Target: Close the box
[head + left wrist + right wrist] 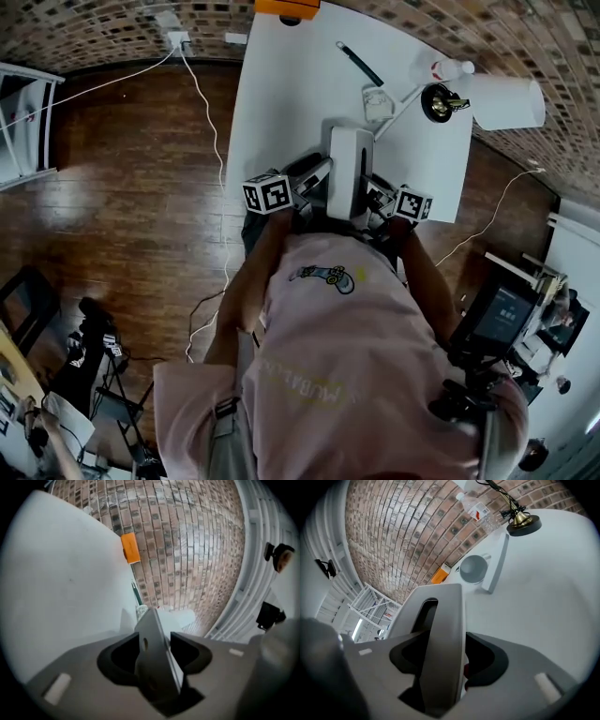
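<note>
At the near edge of the white table (281, 94), right in front of the person (356, 356), a pale grey box (350, 159) stands on end, narrow and tall as seen from above. The left tongs (314, 180) reach in from its left side and the right tongs (377, 197) from its right, each with its marker cube just behind, so the box sits between the two. In the left gripper view a thin grey panel of the box, tilted and with a small hole in it, fills the gap between the jaws, and the dark pads bear on both its faces: the left tongs are clamped on it. In the right gripper view a broader grey panel with a long slot cut in it runs up between the jaws, which pinch it from either side, so the right tongs likewise grasp the box. Farther back on the table are a lamp (438, 101) with a round brass-coloured base, a clear bottle (448, 68) near the far right corner, a black pen (360, 64) and, at the far edge, an orange block (287, 7). A brick wall (94, 33) runs behind, and a white cable (202, 94) trails over the wooden floor (122, 206) left of the table.
</note>
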Available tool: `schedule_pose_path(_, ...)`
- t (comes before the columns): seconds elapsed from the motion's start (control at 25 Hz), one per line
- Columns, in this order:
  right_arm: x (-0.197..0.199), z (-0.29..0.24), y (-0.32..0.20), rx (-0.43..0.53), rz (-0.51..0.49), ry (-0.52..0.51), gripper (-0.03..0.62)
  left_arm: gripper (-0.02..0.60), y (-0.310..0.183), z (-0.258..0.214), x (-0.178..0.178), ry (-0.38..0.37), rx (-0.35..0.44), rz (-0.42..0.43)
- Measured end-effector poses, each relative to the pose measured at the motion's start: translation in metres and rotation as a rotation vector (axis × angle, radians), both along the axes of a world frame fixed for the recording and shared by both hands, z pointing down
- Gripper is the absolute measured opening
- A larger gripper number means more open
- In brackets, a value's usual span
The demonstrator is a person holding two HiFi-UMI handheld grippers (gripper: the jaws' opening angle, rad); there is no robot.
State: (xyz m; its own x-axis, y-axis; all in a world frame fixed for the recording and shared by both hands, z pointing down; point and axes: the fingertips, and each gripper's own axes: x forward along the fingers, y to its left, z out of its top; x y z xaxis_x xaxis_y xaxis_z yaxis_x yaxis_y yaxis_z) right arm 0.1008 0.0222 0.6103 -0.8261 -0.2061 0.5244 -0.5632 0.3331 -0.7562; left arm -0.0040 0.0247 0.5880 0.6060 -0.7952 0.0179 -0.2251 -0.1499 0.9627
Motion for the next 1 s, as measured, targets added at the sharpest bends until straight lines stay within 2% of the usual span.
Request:
schedule_pose_path(0.12,0.005,0.001,-0.003,0.000,0.011,-0.027,0.247,0.189,0.000,0.002,0.002,-0.081,0.000,0.013)
schedule_pose_path(0.16,0.006,0.002,-0.005,0.000,0.010,-0.033,0.263,0.137,0.000,0.006,0.001,-0.111,-0.014,0.012)
schedule_pose_path(0.2,0.007,0.003,-0.005,-0.003,0.003,-0.041,0.278,0.035,0.001,0.010,0.000,-0.121,-0.028,0.007)
schedule_pose_path(0.36,0.007,0.001,-0.005,-0.032,-0.013,-0.105,0.284,0.020,-0.004,0.012,0.000,-0.048,-0.038,-0.007)
schedule_pose_path(0.44,0.007,0.000,-0.006,-0.052,0.011,-0.155,0.282,0.012,-0.007,0.007,0.003,-0.052,-0.017,-0.012)
schedule_pose_path(0.52,0.005,-0.004,-0.005,-0.066,0.020,-0.184,0.282,0.006,-0.008,-0.002,0.000,-0.010,0.013,-0.030)
schedule_pose_path(0.56,0.004,-0.005,-0.005,-0.068,0.016,-0.191,0.282,0.074,-0.008,-0.007,-0.003,0.031,0.026,-0.041)
schedule_pose_path(0.6,0.003,-0.006,-0.005,-0.068,0.011,-0.195,0.284,0.197,-0.009,-0.010,-0.006,0.062,0.031,-0.048)
schedule_pose_path(0.64,0.003,-0.007,-0.005,-0.068,0.006,-0.200,0.287,0.256,-0.011,-0.011,-0.008,0.072,0.027,-0.049)
schedule_pose_path(0.68,0.003,-0.007,-0.005,-0.070,0.003,-0.208,0.287,0.256,-0.013,-0.009,-0.007,0.069,0.016,-0.045)
schedule_pose_path(0.76,0.003,-0.005,-0.004,-0.081,-0.003,-0.222,0.287,0.193,-0.017,-0.004,-0.002,0.082,-0.004,-0.037)
schedule_pose_path(1.0,0.004,-0.001,-0.002,-0.112,-0.009,-0.241,0.288,0.207,-0.019,-0.005,0.010,0.284,-0.033,-0.063)
